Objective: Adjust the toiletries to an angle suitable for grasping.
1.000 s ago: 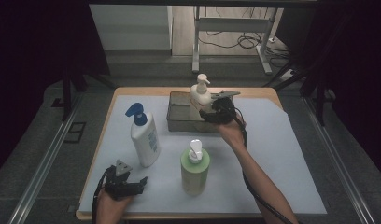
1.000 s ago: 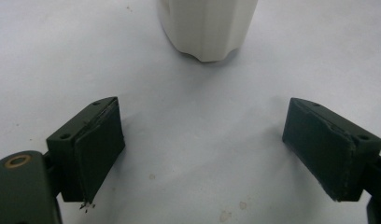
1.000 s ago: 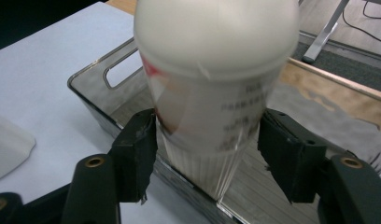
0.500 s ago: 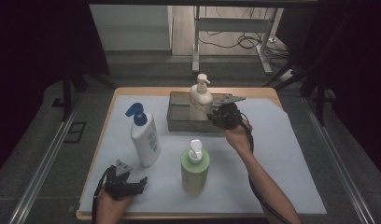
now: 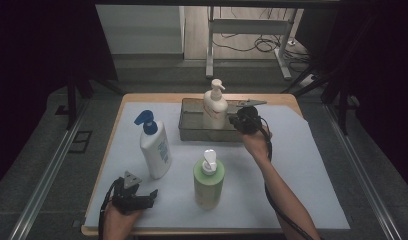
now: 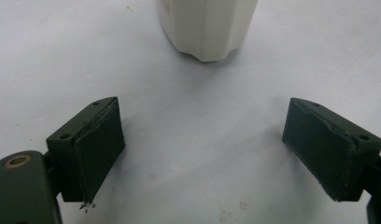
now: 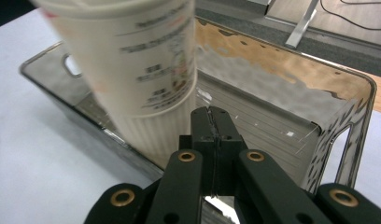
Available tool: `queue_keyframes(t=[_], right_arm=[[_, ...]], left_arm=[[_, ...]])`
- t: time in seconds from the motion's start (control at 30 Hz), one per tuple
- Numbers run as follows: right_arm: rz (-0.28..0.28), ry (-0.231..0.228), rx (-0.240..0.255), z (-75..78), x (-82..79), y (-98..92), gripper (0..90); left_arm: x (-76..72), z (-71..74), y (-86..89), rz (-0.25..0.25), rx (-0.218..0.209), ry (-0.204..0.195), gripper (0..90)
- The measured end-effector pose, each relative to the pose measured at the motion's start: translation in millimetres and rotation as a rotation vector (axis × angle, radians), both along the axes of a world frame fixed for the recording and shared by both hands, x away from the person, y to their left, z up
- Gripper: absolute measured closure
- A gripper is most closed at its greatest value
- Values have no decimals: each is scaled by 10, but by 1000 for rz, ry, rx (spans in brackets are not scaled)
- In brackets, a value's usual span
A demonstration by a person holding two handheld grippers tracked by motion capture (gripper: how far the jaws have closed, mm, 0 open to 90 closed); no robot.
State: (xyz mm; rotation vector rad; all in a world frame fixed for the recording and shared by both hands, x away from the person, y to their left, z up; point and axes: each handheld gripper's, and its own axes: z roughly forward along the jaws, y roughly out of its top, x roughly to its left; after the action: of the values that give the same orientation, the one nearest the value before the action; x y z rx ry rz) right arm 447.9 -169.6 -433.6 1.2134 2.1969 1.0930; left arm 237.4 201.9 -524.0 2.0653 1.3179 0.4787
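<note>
Nearest the person, the left gripper (image 5: 151,194) is lying low on the white table cover (image 5: 312,165) at the front left corner, held by the left hand (image 5: 119,220), with its jaws spread wide and nothing between them. In the left gripper view the two black pads (image 6: 97,154) are standing well apart over bare white surface, and the base of a white bottle (image 6: 207,28) is sitting just ahead of them.

Just beyond, a green pump bottle (image 5: 208,180) is standing upright near the front middle of the table. To its left and a little farther back, a white bottle with a blue pump (image 5: 154,147) is standing upright, near the left gripper.

Farther back, the right forearm (image 5: 277,190) is reaching diagonally across the table, and the right gripper (image 5: 243,120) is hovering at the right part of a clear grey tray (image 5: 192,131). In the right gripper view its jaws are pressed together with nothing held between them, pointing down into the tray (image 7: 319,116).

Inside the tray, a cream pump bottle (image 5: 215,107) is standing toward the middle, just left of the right gripper. In the right gripper view that bottle (image 7: 137,79) is appearing blurred and tilted; whether it is touching the gripper cannot be told.

Beyond the table, cables (image 5: 257,45) are lying on the floor beside a metal frame leg (image 5: 210,50).
</note>
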Motion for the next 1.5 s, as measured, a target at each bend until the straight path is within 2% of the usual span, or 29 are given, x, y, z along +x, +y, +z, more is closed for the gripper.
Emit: queue_keyframes(t=[0.27,0.67,0.83,1.27,1.5], right_arm=[[-6,28,-2,-98,146,45,896],[-9,58,-9,-209,264,113,895],[-8,77,-10,-230,280,149,896],[17,80,-18,-270,291,266,895],[14,82,-6,-247,333,313,895]], left_arm=[[0,0,1,-1,1,1,121],[0,0,0,0,0,0,121],[1,0,0,0,0,0,121],[1,0,0,0,0,0,121],[1,0,1,0,0,1,121]])
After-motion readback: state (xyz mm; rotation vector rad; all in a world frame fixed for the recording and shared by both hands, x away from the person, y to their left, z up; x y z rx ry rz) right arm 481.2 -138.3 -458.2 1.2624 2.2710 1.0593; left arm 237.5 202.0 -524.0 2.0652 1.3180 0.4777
